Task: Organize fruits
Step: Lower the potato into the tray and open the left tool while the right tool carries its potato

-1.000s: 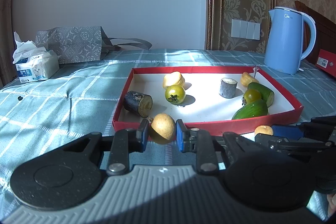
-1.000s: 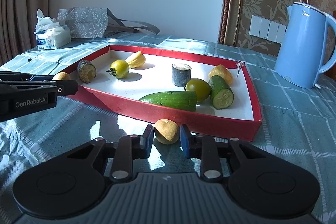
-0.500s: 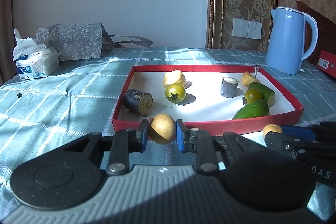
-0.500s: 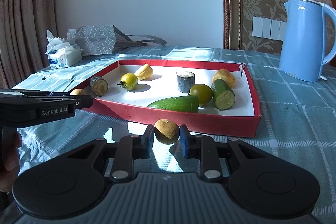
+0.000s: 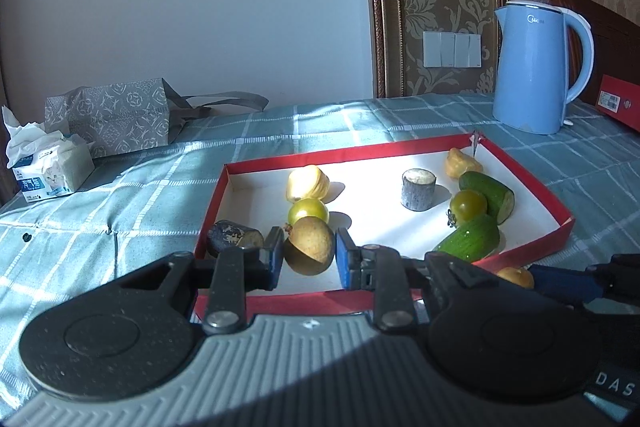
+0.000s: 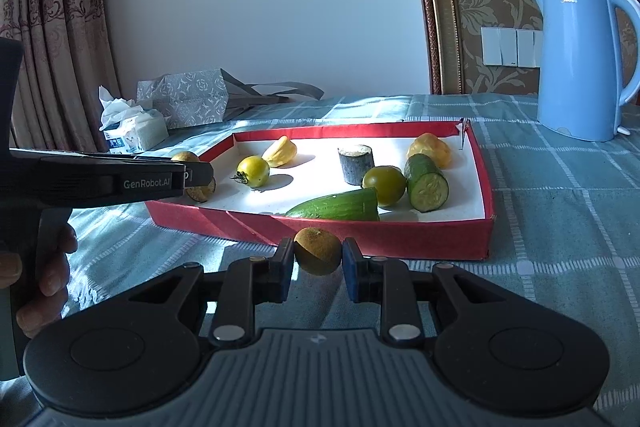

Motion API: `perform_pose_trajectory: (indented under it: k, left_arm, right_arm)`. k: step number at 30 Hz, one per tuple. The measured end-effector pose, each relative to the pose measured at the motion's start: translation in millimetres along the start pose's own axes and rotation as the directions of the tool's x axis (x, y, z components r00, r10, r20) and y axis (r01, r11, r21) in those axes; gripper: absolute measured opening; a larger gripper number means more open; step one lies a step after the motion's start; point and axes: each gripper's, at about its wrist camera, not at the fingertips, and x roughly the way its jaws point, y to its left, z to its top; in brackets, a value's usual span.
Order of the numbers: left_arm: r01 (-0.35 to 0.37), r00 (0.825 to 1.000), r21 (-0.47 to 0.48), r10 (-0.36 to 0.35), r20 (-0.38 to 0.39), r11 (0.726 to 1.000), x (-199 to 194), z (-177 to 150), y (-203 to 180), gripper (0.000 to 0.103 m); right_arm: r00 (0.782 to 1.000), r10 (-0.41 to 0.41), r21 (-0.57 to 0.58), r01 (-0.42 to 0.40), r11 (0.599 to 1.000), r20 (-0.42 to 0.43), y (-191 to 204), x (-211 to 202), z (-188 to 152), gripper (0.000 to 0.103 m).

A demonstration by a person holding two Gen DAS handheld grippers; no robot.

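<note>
Left gripper (image 5: 308,259) clamps a brown round fruit (image 5: 310,251) at lower centre, over the red tray (image 5: 560,217)'s near-left corner. Right gripper (image 6: 316,263) pinches another small brown fruit (image 6: 318,251), low centre, just before the tray's near wall.

Matt checked cloth (image 5: 120,219) covers the table; glossy plastic kettle (image 5: 532,67); red cardboard tray (image 5: 532,195), white inside
</note>
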Motion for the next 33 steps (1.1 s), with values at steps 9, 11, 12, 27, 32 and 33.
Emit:
perform_pose_trajectory:
  k: [9, 11, 12, 27, 32, 33]
  left_arm:
    - [0.015, 1.0, 0.029, -0.015, -0.022, 0.999, 28, 13, -12, 0.024]
    - [0.022, 0.999, 0.029, -0.021, -0.029, 0.999, 35, 15, -13, 0.024]
    - [0.024, 0.999, 0.029, -0.023, -0.033, 0.999, 38, 17, -14, 0.024]
    - [0.014, 0.998, 0.073, -0.009, -0.069, 0.997, 74, 23, -26, 0.024]
    - [0.006, 0.998, 0.076, -0.001, -0.064, 0.997, 80, 26, -27, 0.025]
    - [0.007, 0.998, 0.073, -0.003, -0.065, 0.997, 81, 26, -27, 0.025]
  right_arm:
    - [1.0, -0.004, 0.015, 0.004, 1.0, 0.006, -3, -1, 0, 0.025]
    - [1.0, -0.007, 0.016, 0.007, 1.0, 0.004, -3, -1, 0, 0.025]
    - [1.0, -0.008, 0.015, 0.008, 1.0, 0.004, -3, -1, 0, 0.025]
    - [1.0, -0.029, 0.009, 0.029, 1.0, 0.002, -1, 0, -1, 0.025]
    - [1.0, -0.028, 0.012, 0.028, 1.0, 0.003, -2, 0, 0, 0.025]
    - [1.0, -0.028, 0.011, 0.028, 1.0, 0.002, -2, 0, -1, 0.025]
